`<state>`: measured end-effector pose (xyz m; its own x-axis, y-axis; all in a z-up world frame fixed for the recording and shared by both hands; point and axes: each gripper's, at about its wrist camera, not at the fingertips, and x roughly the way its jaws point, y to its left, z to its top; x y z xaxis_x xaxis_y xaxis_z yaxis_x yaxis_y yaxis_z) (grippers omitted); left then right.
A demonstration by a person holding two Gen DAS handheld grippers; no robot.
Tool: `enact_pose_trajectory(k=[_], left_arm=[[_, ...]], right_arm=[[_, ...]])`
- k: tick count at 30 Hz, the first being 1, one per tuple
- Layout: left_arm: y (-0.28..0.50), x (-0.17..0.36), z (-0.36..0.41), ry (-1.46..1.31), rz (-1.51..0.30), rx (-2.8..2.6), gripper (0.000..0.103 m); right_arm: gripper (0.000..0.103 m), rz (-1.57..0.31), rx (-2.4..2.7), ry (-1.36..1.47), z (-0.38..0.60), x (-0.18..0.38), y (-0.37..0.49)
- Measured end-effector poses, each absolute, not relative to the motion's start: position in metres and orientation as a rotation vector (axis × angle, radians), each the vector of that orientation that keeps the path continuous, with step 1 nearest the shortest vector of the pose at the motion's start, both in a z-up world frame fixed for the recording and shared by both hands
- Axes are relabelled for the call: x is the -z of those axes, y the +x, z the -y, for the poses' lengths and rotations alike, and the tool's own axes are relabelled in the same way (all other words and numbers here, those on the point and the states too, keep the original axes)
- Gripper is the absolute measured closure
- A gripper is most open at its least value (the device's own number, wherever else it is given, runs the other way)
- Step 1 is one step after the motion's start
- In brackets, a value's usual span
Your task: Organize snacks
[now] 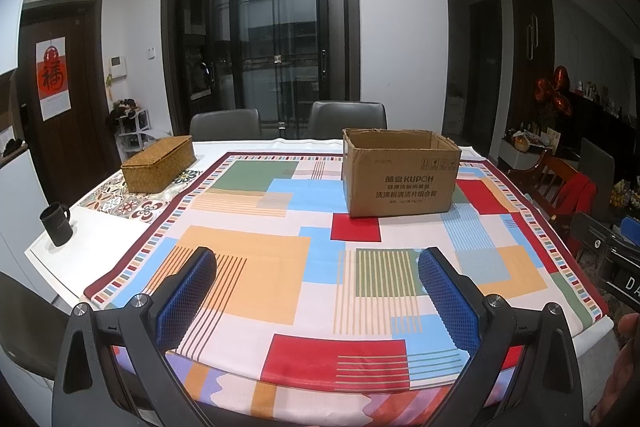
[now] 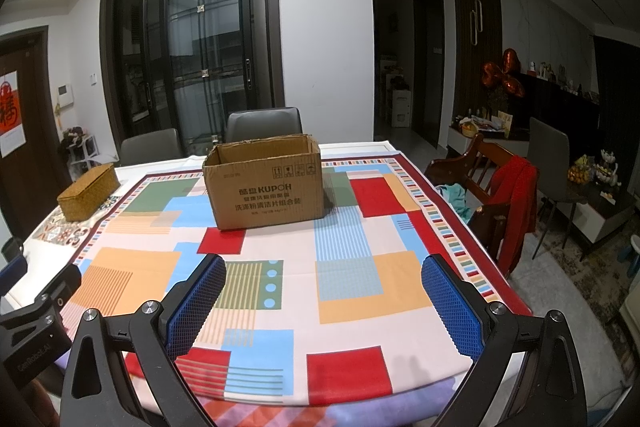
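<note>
Both the left gripper and right gripper are held released and empty above the tabletop's near edge. An open brown cardboard box is seen toward the far edge. No snacks are visible; locating them is judged necessary first.

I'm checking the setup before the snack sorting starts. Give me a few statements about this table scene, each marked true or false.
1. The cardboard box is open at the top. True.
2. The woven basket stands inside the box. False: it stands apart, on the table's left side.
3. The left gripper holds a snack. False: it is open and empty.
4. The right gripper is open. True.
5. A black mug stands near the table's left edge. True.
</note>
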<state>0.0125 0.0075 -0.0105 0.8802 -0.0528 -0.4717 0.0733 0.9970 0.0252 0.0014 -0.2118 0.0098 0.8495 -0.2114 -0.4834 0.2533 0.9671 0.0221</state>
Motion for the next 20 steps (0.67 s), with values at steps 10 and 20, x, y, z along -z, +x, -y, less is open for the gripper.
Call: enact_pose_trajectory(k=[10, 20], left_arm=[[0.0122, 0.0100, -0.0077, 0.042, -0.492, 0.068, 0.000], [0.0137, 0.0069, -0.0088, 0.042, -0.497, 0.075, 0.000]], right_arm=[[0.003, -0.499, 0.246, 0.087, 0.2118, -0.0094, 0.0011], [0.003, -0.500, 0.246, 0.088, 0.2126, -0.0091, 0.0010]])
